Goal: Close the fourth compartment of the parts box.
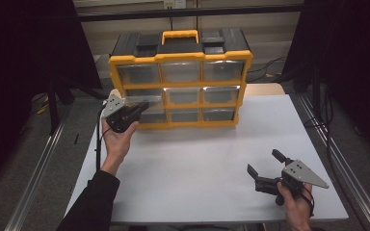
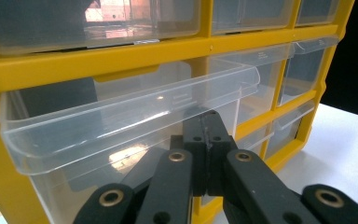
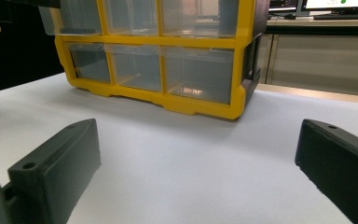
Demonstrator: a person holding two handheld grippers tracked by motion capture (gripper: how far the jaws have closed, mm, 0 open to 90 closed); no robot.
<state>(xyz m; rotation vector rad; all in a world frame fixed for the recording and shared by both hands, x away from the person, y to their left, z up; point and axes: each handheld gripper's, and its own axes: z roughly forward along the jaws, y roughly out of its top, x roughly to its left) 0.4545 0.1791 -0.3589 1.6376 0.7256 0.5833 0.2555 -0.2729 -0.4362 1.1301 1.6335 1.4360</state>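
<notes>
A yellow organizer (image 1: 180,57) with clear drawers and a black top stands at the back of the white table (image 1: 197,159). Its middle-left drawer (image 1: 144,100) is pulled partly out. In the left gripper view this drawer (image 2: 121,121) juts toward me from the organizer's yellow frame (image 2: 98,60). My left gripper (image 1: 143,106) is shut, its black jaws pressed together with the tips (image 2: 208,122) just under the drawer's front lip. My right gripper (image 1: 262,160) rests open near the table's front right. In the right gripper view, the right gripper (image 3: 198,140) faces the organizer (image 3: 196,42) across bare tabletop.
Dark curtains hang at both sides and metal rails (image 1: 38,168) run along the floor. Cables (image 1: 270,67) lie behind the organizer on the right. A desk with monitors (image 3: 307,4) stands beyond the table. Open tabletop lies between the two grippers.
</notes>
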